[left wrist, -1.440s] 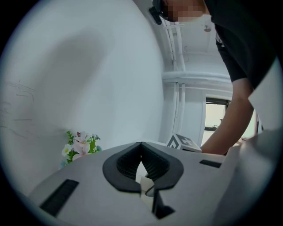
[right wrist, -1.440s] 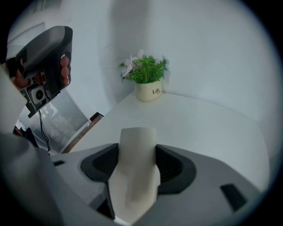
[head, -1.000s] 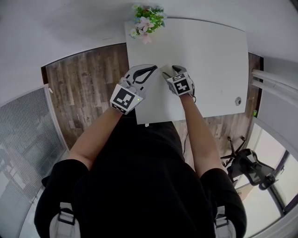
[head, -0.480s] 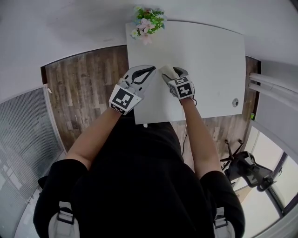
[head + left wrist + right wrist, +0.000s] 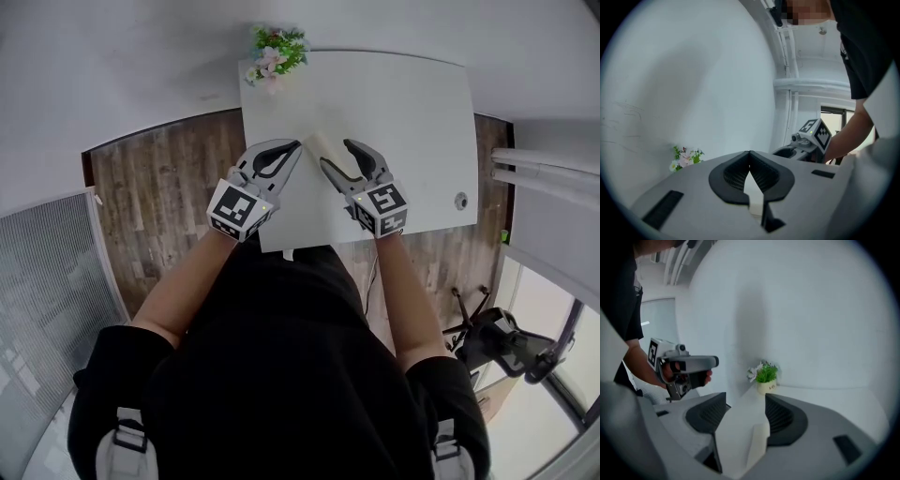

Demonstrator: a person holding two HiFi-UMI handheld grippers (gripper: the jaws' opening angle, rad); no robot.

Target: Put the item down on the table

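**Set it down level, then let go**

My right gripper (image 5: 746,398) has its fingers clamped on a cream block (image 5: 740,439). I'd lower it flat until it bears, then part the fingers gently. The block is plain and square-edged, and it seems light. My left gripper (image 5: 750,153), fingers pressed together, hovers near it. The block hangs over the white worktop's (image 5: 403,112) left half; I can't tell whether it touches. The potted plant (image 5: 270,52) stands well clear at the far corner.

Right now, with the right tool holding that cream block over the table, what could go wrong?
1. The cream block sticks out past the tips of the right tool; it could tilt or slip on release.
2. Its height over the table can't be told; opening early may drop it.
3. The shut left tool sits close by and could bump it.
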